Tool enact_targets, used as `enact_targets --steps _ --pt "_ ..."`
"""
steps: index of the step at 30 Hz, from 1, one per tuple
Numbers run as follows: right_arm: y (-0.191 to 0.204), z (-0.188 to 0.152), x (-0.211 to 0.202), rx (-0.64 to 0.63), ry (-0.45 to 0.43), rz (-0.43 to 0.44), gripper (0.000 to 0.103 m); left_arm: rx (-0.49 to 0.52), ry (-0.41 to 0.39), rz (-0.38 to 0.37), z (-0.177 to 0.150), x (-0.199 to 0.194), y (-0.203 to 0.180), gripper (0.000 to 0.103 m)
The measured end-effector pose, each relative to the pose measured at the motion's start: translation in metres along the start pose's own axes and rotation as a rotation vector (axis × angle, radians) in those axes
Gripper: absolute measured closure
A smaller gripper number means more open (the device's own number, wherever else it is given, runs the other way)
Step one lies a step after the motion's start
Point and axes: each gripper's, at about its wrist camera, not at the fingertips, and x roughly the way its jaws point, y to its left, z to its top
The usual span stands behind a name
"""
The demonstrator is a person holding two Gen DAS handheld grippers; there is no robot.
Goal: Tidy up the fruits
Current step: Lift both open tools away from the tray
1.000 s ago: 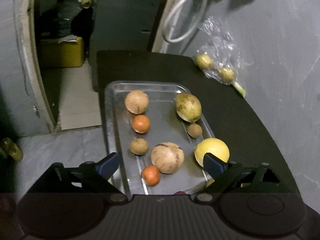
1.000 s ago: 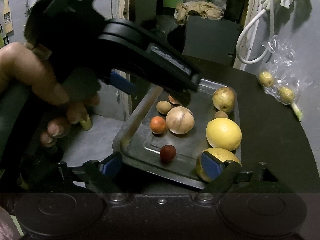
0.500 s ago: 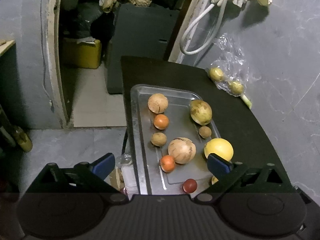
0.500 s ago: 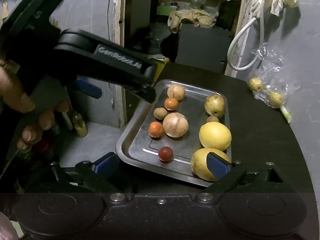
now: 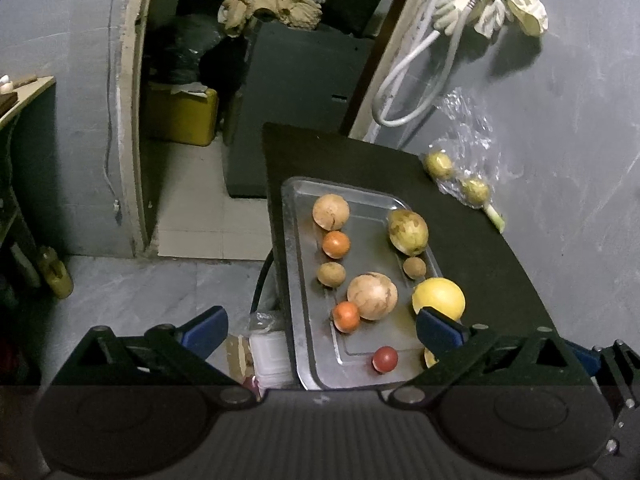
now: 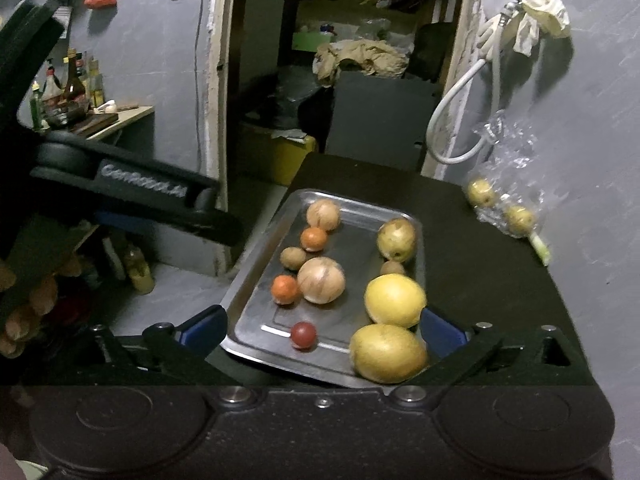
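White hose (image 5: 404,80), yellow container (image 5: 182,120), perhaps rags (image 5: 272,4)

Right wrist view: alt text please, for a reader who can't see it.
A metal tray on a dark table holds ten fruits, from a small red one to a large yellow one. The open right gripper hovers at its near edge, holding nothing. The left gripper is at the left; a bag of fruit lies by the wall.

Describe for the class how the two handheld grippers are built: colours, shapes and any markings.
Each gripper, left and right, has a matt black ribbed body with two round discs, black triangulated linkage arms with silver pivot screws, and blue pads on the fingers. In the right wrist view the left gripper's side carries pale embossed lettering, too blurred to read. No sleeves show.
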Motion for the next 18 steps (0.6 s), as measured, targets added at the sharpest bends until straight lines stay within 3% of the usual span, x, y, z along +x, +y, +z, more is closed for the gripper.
enact_targets --steps 9,12,18 --pt "-0.002 -0.001 -0.011 -0.004 -0.050 -0.068 0.001 -0.075 -0.058 0.035 -0.014 -0.017 0.017 0.001" --pt "-0.007 -0.005 -0.017 -0.008 -0.094 -0.090 0.001 -0.080 -0.081 0.054 -0.021 -0.024 0.017 0.001" --pt "-0.022 -0.009 -0.030 0.046 -0.092 -0.137 0.001 -0.068 -0.127 0.072 -0.027 -0.043 0.010 0.001"
